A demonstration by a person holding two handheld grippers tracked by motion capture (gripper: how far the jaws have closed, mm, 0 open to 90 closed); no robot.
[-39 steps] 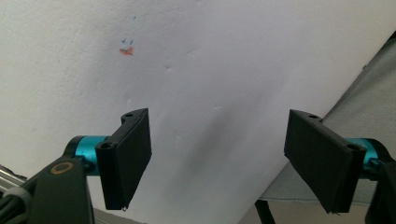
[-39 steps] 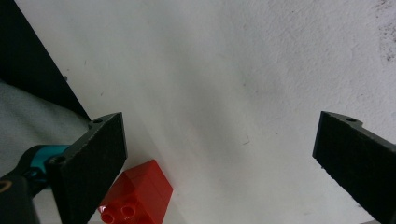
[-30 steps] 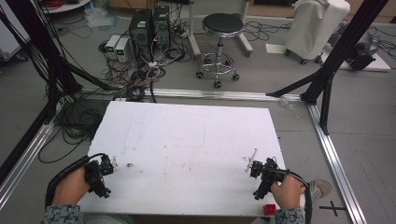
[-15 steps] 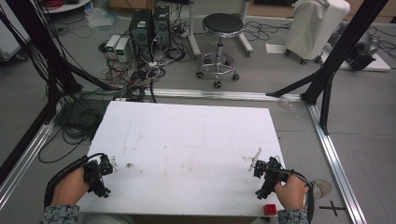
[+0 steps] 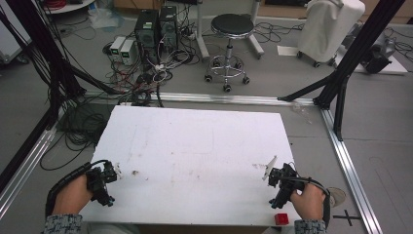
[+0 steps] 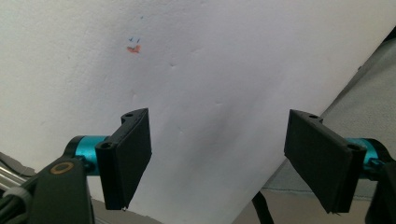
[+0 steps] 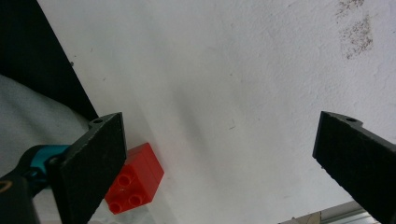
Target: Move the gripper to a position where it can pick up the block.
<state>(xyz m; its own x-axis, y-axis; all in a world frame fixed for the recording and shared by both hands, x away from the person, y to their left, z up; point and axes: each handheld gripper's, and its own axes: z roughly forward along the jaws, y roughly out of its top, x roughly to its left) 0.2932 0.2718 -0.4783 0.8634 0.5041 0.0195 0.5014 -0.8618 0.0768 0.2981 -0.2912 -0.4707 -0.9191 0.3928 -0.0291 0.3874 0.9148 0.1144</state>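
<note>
Red and studded, the small brick (image 7: 134, 185) sits at the desk (image 5: 195, 146) near edge just beside the right tongs (image 7: 224, 163), which gape empty like the left tongs (image 6: 224, 158), so probably centre the jaws squarely across it before closing.

No readable text, labels, brands or numbers anywhere. Only sign: a black cross mark (image 5: 347, 215) on the floor, just right of the table's (image 5: 195, 146) near right corner. Small orange and blue marks (image 6: 134, 46) on the table top in the left gripper view, too small and blurred to read as letters. Computer boxes (image 5: 156, 27) on the floor beyond the table's far edge show no legible lettering.
</note>
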